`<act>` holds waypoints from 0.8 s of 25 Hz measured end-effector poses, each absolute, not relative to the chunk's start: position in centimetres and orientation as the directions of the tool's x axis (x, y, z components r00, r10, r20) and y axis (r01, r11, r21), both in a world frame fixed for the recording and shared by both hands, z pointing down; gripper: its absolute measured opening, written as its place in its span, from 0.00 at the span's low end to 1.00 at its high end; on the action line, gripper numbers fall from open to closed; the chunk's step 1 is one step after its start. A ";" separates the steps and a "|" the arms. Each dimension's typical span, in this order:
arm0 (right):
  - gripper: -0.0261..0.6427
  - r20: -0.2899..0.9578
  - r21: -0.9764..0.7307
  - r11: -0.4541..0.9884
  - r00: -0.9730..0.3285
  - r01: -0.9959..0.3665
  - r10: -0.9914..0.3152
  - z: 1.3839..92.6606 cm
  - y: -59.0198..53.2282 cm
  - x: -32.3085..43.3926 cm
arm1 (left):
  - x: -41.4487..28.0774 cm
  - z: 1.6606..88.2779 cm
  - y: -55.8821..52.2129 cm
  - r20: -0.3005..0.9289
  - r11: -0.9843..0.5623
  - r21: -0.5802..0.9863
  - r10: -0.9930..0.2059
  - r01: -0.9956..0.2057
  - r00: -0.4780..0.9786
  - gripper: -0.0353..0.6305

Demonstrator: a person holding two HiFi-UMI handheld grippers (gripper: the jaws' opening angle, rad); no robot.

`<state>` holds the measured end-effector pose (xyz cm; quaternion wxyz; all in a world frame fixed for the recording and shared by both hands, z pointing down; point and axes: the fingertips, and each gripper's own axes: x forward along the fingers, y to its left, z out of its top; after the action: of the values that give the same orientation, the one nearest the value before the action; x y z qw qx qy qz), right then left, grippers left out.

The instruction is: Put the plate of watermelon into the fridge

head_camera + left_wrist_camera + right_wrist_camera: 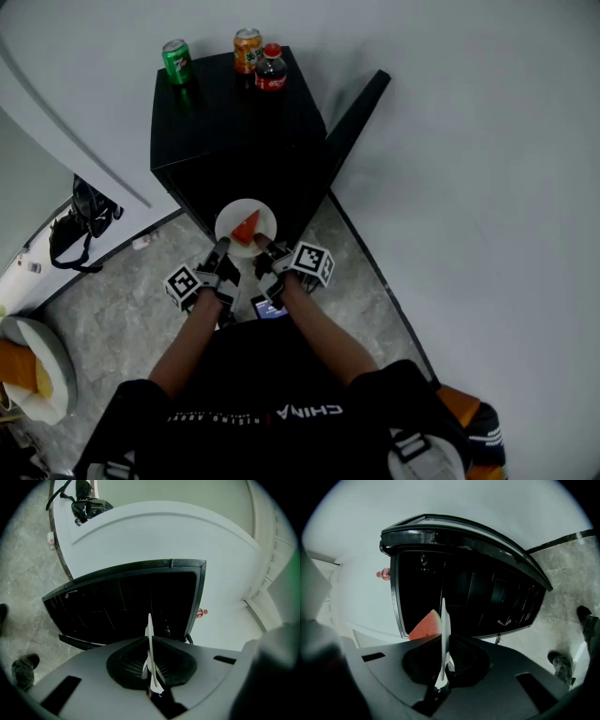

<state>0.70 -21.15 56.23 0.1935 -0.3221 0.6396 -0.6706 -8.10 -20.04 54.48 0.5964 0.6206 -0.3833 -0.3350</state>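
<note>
Black fridge stands against a white wall, its door swung open to the right and the dark interior facing the person. White plate is held in the air just before the front edge of the fridge top, roughly level and not inside. Watermelon wedge lies on the plate near its middle, red flesh up. Left gripper is pinched tight on the plate's near-left rim; right gripper is pinched on the near-right rim. In both gripper views the rim runs edge-on between the closed pads. On the fridge top: green can at the far left corner, orange can and cola bottle touching at the far right corner. Black bag on the grey stone floor, well left.
</note>
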 end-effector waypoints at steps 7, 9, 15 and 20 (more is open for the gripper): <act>0.08 0.202 -0.979 -0.121 -0.704 -0.164 -0.681 56.3 -21.4 1.3 | -7.5 54.6 -20.5 0.044 0.010 0.998 -0.861 -0.069 0.507 0.10; 0.08 0.203 -0.979 -0.121 -0.705 -0.165 -0.679 56.3 -21.4 1.3 | -7.5 54.7 -20.6 0.047 0.010 0.997 -0.860 -0.076 0.509 0.10; 0.08 0.200 -0.979 -0.117 -0.717 -0.165 -0.667 56.3 -21.7 1.1 | -7.8 54.9 -20.7 0.061 0.018 0.996 -0.863 -0.090 0.502 0.10; 0.08 0.196 -0.980 -0.115 -0.727 -0.160 -0.658 56.2 -22.4 1.1 | -7.6 54.4 -21.2 0.039 0.002 0.997 -0.866 -0.075 0.499 0.10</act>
<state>1.11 -22.37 56.22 0.1846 -0.3199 0.6392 -0.6745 -7.58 -21.18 54.45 0.5995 0.6246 -0.3764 -0.3297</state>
